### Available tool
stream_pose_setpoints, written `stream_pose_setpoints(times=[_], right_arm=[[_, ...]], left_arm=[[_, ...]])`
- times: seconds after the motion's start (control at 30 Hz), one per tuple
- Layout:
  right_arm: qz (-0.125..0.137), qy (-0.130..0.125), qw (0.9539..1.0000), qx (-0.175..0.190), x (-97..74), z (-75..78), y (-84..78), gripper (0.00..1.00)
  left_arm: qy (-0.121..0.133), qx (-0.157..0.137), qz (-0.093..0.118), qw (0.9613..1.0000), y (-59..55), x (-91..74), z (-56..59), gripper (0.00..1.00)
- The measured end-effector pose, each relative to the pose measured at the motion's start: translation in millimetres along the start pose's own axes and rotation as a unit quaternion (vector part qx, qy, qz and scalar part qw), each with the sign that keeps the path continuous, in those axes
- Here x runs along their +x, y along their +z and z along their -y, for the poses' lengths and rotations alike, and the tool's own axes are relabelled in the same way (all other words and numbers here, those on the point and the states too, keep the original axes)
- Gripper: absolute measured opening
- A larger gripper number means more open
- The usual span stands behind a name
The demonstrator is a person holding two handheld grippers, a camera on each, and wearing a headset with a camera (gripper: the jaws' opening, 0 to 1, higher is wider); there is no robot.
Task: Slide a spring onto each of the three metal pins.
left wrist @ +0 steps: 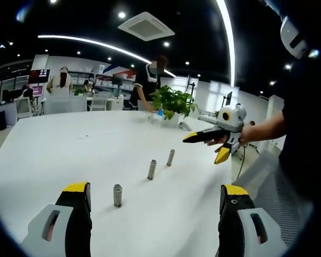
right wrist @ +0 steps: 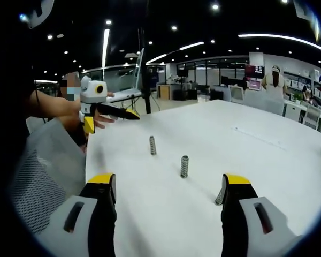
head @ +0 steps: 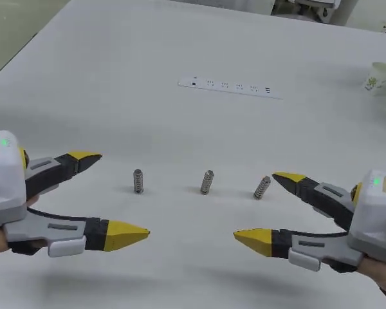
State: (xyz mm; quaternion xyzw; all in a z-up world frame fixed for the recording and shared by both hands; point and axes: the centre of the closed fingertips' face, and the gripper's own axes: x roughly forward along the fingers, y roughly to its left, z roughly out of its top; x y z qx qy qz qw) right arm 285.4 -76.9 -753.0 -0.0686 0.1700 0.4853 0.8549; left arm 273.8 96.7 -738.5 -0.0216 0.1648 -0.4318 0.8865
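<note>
head view, lower half of frame: three springs stand in a row on the white table [head: 180,129], well apart from one another. left-hand spring [head: 138,181] and middle spring [head: 207,182] stand about upright. right-hand spring [head: 262,187] leans, top toward the right of the frame. the pins are not visible as separate things. judging by how the coils stand on end, each is probably on its pin already.

left gripper [head: 119,193] is at lower left, jaws spread wide, holding nothing. right gripper [head: 257,206] is at lower right, also spread and empty, its upper tip just beside the leaning spring. the left gripper view has the same row running away from its own spread jaws, nearest spring [left wrist: 117,195] between them. a power strip [head: 230,87] lies at upper centre and a paper cup [head: 381,76] at the upper right edge, both well clear of the work.

judgement: the task looks near done, and the step in hand is a check of seating.
- attend to the leaning spring first; the lean may mean it has not dropped fully home.
- nip it lightly, high on the coil; a hard squeeze would deform it.
- bring it vertical, then release so it can settle down the pin.
- keep the left gripper back from the other two; a nudge could tip them.
</note>
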Motion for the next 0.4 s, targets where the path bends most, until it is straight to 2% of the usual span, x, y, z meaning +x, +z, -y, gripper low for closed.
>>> stream_pose_setpoints(times=[0.4], right_arm=[[-0.003, -0.025, 0.9995, 0.018, -18.3, 15.1, -8.0, 0.90]], left_arm=[[0.002, 0.008, -0.009, 0.9999, -1.5, -4.5, 1.4, 0.98]])
